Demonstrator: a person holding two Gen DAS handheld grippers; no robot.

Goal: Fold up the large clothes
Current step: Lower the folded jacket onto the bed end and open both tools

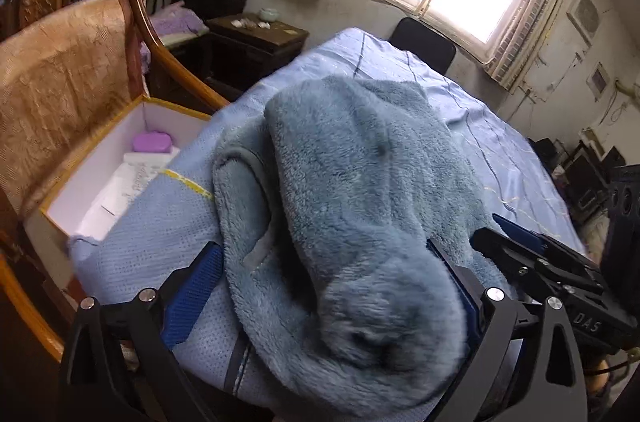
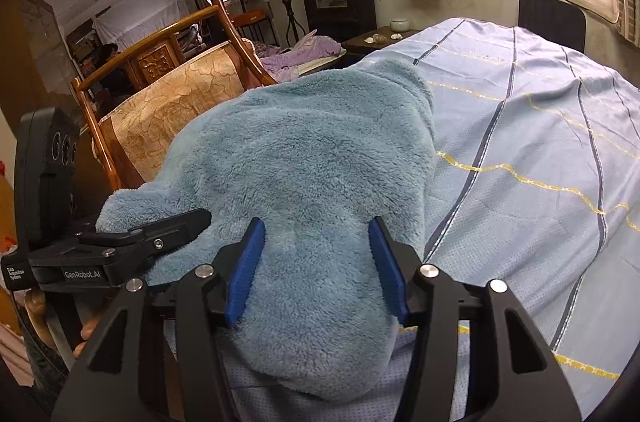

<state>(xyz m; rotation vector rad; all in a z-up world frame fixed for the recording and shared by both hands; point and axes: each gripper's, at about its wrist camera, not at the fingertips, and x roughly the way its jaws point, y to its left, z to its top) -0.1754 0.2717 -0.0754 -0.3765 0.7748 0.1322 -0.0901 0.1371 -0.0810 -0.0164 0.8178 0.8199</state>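
A fluffy blue fleece garment (image 1: 352, 182) lies bunched on the blue striped bed sheet (image 1: 500, 150). My left gripper (image 1: 328, 282) stands wide open around its near end. The left pad (image 1: 196, 286) sits just clear of the cloth, and the right pad (image 1: 460, 286) is against the pile. In the right wrist view the same garment (image 2: 304, 150) runs away from me. My right gripper (image 2: 316, 258) has its blue pads (image 2: 248, 262) pressed into a pinched waist of fleece. Each gripper shows in the other's view: the right gripper (image 1: 540, 262) and the left gripper (image 2: 152, 234).
A wooden chair with a gold cushion (image 1: 60, 82) stands left of the bed. Beside it is an open box (image 1: 120, 162) holding a purple item. A dark nightstand (image 1: 256, 34) and a black chair back (image 1: 424, 42) stand under the window. Bare sheet (image 2: 540, 162) lies right of the garment.
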